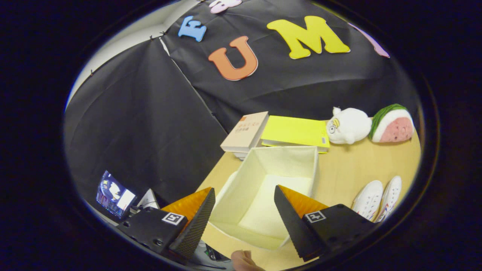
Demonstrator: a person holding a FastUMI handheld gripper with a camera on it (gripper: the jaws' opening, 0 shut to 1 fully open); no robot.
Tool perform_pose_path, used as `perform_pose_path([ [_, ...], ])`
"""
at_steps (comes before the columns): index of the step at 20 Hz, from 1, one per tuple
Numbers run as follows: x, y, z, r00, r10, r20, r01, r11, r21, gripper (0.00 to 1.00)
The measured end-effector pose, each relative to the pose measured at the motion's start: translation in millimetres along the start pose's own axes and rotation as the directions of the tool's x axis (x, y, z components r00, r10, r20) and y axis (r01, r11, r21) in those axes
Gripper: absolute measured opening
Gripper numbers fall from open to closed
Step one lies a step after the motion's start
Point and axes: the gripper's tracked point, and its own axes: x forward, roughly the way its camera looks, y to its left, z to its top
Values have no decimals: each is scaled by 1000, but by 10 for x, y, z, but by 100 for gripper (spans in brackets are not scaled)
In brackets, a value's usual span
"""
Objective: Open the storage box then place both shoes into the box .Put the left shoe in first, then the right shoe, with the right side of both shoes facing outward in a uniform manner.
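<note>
- Holding the tongs (pixel 244 210) spread wide with nothing between the fingers, you hovered them over the near rim of the storage box (pixel 271 177).
- That box stood open on the desk (pixel 342 169), near its left edge, with its pale inside bare; you could see the floor of it between the two fingers (pixel 196 222).
- Your pair of white shoes (pixel 378 199) lay side by side on the desk to the right of the box, apart from it and just beyond the right finger; neither shoe was in the box.
- Behind the box, at the far edge of the desk, a tan book (pixel 246 131) rested on a small stack, and a yellow folder (pixel 295 131) lay just beside it, close to the box's far wall.
- Further right along that far edge, a white plush toy (pixel 348 126) lay touching a watermelon-slice plush (pixel 393 124).
- Off the desk's left edge, beyond the left finger, a lit screen (pixel 113 195) showed.
- A fingertip (pixel 244 260) showed below the gap between the tongs.
</note>
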Motion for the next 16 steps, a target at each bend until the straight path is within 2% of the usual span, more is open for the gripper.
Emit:
perform_pose_path([
  [4, -98, -674, -110, 996, -82, -18, 83, 995, 62, 100],
  [7, -175, -1237, -252, 983, -176, -52, 179, 981, 68, 100],
  [11, -266, -1889, -557, 949, -287, -131, 298, 952, 76, 100],
  [14, -254, -2330, -866, 906, -356, -229, 382, 921, 78, 100],
  [16, -305, -2503, -993, 888, -373, -269, 411, 906, 100, 100],
])
